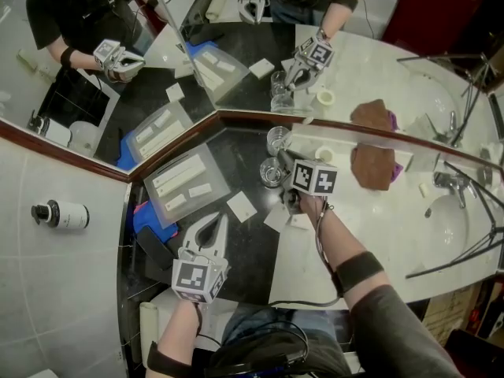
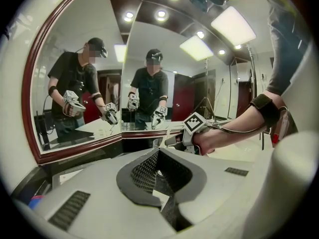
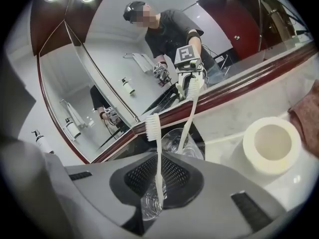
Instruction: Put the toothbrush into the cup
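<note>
Right gripper view is showing the right gripper [image 3: 159, 156] clamping the toothbrush [image 3: 155, 138] upright, its lower end seemingly dipping into the cup [image 3: 148, 205]. Insertion is looking nearly finished, and a clean release is coming up next. Left gripper [image 2: 158, 152] is idling, jaws together, empty.

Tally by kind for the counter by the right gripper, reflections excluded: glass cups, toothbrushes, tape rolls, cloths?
glass cups: 2
toothbrushes: 2
tape rolls: 1
brown cloths: 1
Total: 6
</note>
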